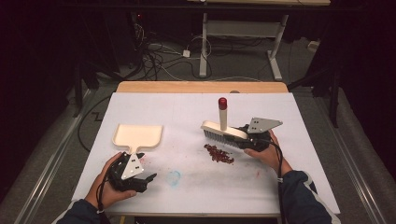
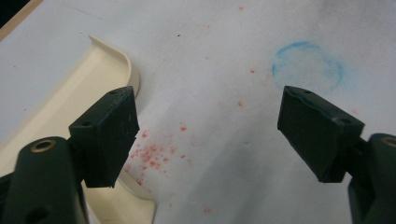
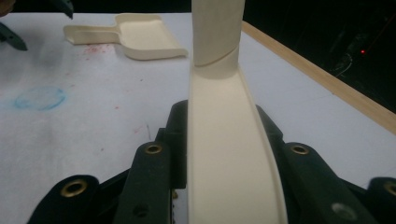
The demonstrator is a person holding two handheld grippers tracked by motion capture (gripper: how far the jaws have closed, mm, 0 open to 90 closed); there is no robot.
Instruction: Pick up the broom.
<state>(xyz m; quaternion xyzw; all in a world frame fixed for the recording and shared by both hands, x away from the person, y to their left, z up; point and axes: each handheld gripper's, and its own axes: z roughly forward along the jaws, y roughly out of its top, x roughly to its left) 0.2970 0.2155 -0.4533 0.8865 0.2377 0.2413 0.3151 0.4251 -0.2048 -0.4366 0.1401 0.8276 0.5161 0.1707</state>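
on the white table cover (image 1: 196,186) a person works with a gripper in each hand. the right gripper (image 1: 243,135) is clenched on the head of a cream hand brush (image 1: 224,131): in the right gripper view the two black jaws press against both long sides of the brush's back (image 3: 229,154), and the handle rises straight up from it. seen from the high view, the brush stands with its grey bristles pointing down at the cover and its handle upright, tipped with a red cap (image 1: 222,102). just in front of the bristles, toward the person, lies a small heap of dark red crumbs (image 1: 218,153), touching the cover and apart from the brush. the left gripper (image 1: 140,179) rests low near the person's edge of the table, its jaws spread wide with nothing between them; in the left gripper view only the cover with scattered pink specks (image 2: 154,154) and a faint blue ring (image 2: 306,65) lies between the pads. a cream dustpan (image 1: 138,135) lies flat just beyond the left gripper, its handle pointing back toward that hand, well apart from the crumbs.
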